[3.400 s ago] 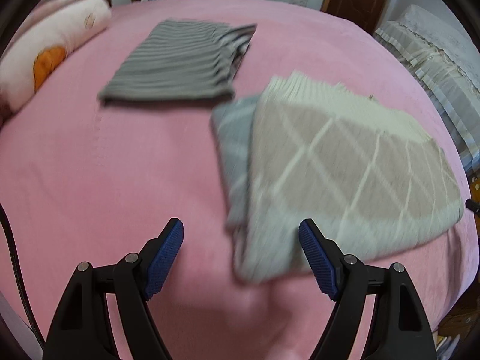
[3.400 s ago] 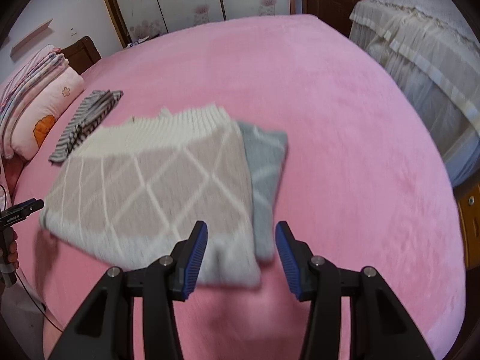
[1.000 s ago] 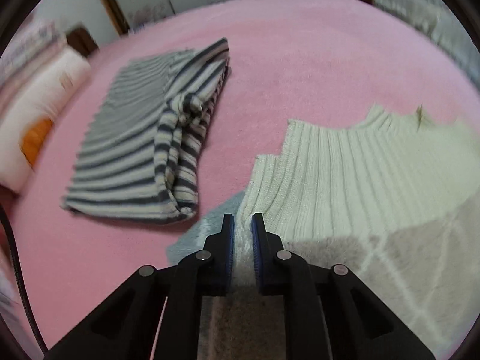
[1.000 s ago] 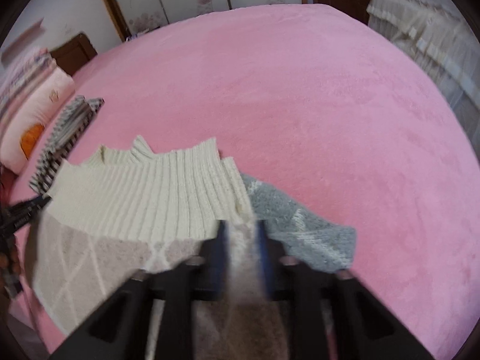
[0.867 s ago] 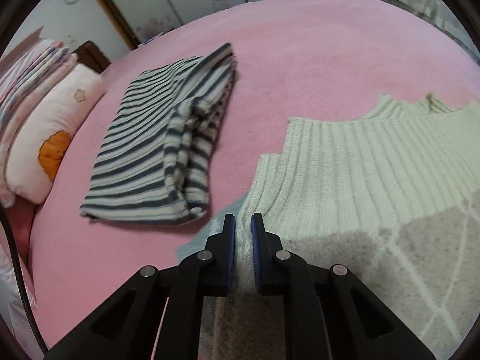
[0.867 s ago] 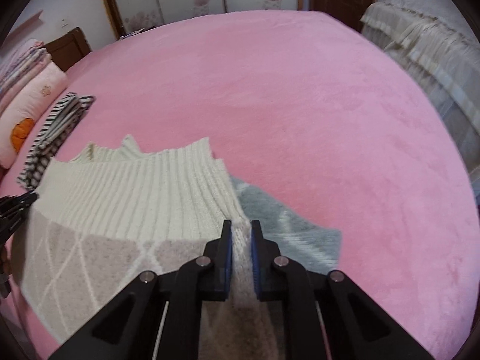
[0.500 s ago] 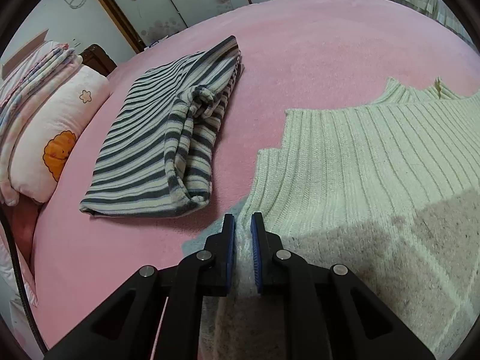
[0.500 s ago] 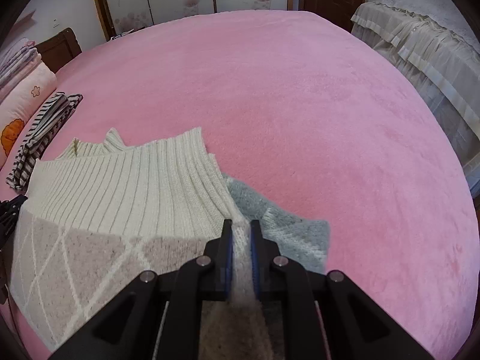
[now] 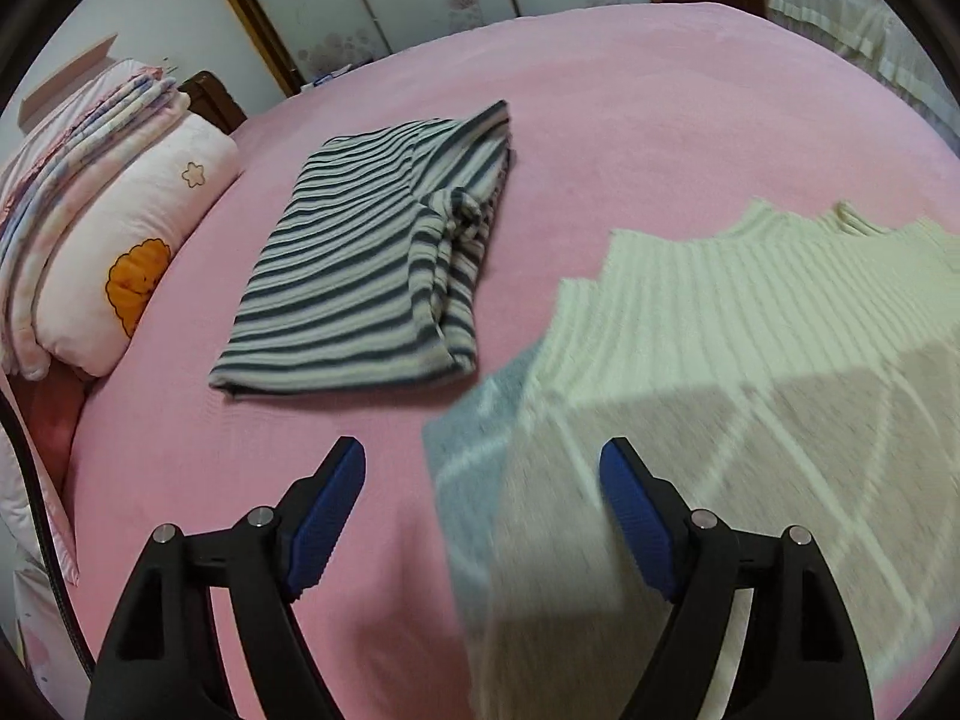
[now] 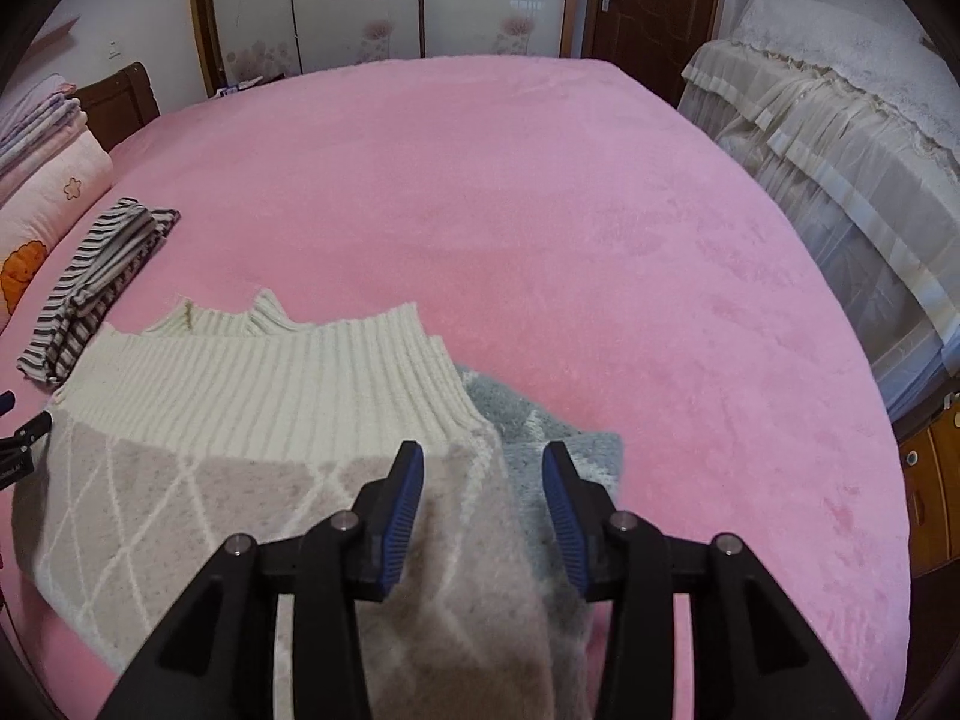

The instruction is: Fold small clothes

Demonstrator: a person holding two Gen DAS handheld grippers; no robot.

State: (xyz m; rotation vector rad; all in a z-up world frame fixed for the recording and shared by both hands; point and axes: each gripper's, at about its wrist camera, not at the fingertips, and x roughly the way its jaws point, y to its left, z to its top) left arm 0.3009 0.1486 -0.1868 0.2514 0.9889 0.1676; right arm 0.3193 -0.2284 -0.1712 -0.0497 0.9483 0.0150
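Observation:
A beige knit sweater (image 9: 750, 396) (image 10: 240, 438) with a white diamond pattern, a cream ribbed band and a grey sleeve lies folded on the pink bed (image 9: 690, 120) (image 10: 540, 210). My left gripper (image 9: 483, 510) hangs over the sweater's left edge, its jaws opening wide; the blurred cloth lies between them, untouched by the pads. My right gripper (image 10: 483, 510) hovers over the right edge, its jaws opening, with the sweater's edge lying loose between the blue pads. The other gripper's tip (image 10: 21, 438) shows at the left edge of the right wrist view.
A folded striped garment (image 9: 372, 276) (image 10: 96, 282) lies to the sweater's left. A pillow (image 9: 132, 252) and stacked bedding (image 9: 72, 138) sit at the bed's left. A draped second bed (image 10: 840, 168) stands on the right, wardrobe doors (image 10: 360, 0) behind.
Both grippers were shut on the sweater's edges half a second ago. Now both have opened, let the sweater go and drawn back and up from it.

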